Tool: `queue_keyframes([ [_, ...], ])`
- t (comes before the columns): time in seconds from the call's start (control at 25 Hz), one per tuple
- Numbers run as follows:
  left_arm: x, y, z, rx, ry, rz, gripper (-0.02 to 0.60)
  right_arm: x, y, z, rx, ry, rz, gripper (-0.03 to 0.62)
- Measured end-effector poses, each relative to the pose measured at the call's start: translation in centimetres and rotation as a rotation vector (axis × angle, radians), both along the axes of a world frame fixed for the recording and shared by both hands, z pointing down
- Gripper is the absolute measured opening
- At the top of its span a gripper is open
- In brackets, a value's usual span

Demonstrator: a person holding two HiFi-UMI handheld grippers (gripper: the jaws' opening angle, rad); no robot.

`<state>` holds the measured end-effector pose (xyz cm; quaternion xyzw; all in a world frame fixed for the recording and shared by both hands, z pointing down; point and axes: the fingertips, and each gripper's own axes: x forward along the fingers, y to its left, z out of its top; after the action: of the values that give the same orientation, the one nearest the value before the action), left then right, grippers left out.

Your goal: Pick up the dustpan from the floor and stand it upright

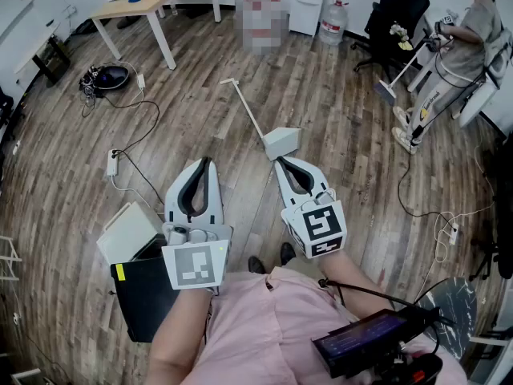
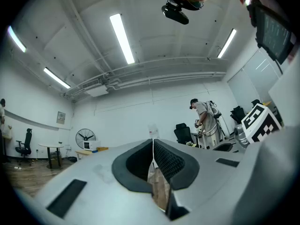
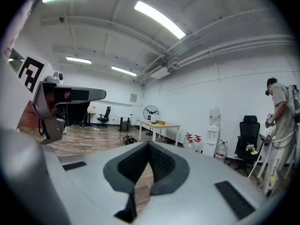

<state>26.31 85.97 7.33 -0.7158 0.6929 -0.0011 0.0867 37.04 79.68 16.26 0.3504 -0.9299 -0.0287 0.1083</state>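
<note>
The dustpan point(image 1: 282, 141) is pale grey, a boxy pan with a long thin handle of the same pale colour. It lies on the wooden floor point(image 1: 345, 111), the handle stretched flat away from the person and ending in a short bent tip.

In the head view the right tool point(image 1: 279, 163) has its tips just at the pan's near edge; whether they touch it cannot be told. Its own view shows the right tool point(image 3: 149, 145) with the dark pads pressed together and nothing gripped between them. The left tool point(image 1: 206, 162) hangs near the pan, on its left side and apart from it. Its jaws are likewise closed tip to tip on nothing point(image 2: 153, 142).

Nearer the person than the dustpan, and to its left, a white box point(image 1: 127, 229) and a black case point(image 1: 144, 291) sit on the floor. Well beyond the handle's tip stands a wood-topped surface point(image 1: 148, 2). Far off to the dustpan's right another person point(image 1: 461, 50) stands holding a long-handled tool of their own.
</note>
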Motion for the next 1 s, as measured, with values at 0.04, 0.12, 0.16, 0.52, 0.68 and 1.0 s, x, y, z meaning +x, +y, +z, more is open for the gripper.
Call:
queue_keyframes([
  [0.04, 0.0, -0.1, 0.0, 0.001, -0.002, 0.000, 0.015, 0.0, -0.1, 0.1, 0.000, 0.000, -0.001, 0.000],
  [0.12, 0.0, -0.3, 0.0, 0.006, -0.005, -0.001, 0.015, -0.1, -0.3, 0.1, 0.000, 0.001, -0.002, 0.000],
  [0.16, -0.1, -0.5, 0.0, 0.009, -0.005, 0.000, 0.015, -0.2, -0.5, 0.2, 0.000, 0.002, -0.003, 0.000],
  [0.52, -1.9, -1.0, 0.9, -0.015, 0.008, -0.001, 0.015, -2.2, -1.5, 0.5, -0.035, -0.035, -0.034, 0.048],
  [0.68, -3.2, -1.5, 2.0, -0.037, 0.020, -0.011, 0.015, -2.9, -2.7, 1.1, -0.046, -0.015, -0.041, 0.224],
  [1.0, -4.7, -6.1, 3.7, -0.082, 0.017, -0.017, 0.015, -3.3, -8.2, 2.3, -0.023, 0.030, 0.001, 0.258],
])
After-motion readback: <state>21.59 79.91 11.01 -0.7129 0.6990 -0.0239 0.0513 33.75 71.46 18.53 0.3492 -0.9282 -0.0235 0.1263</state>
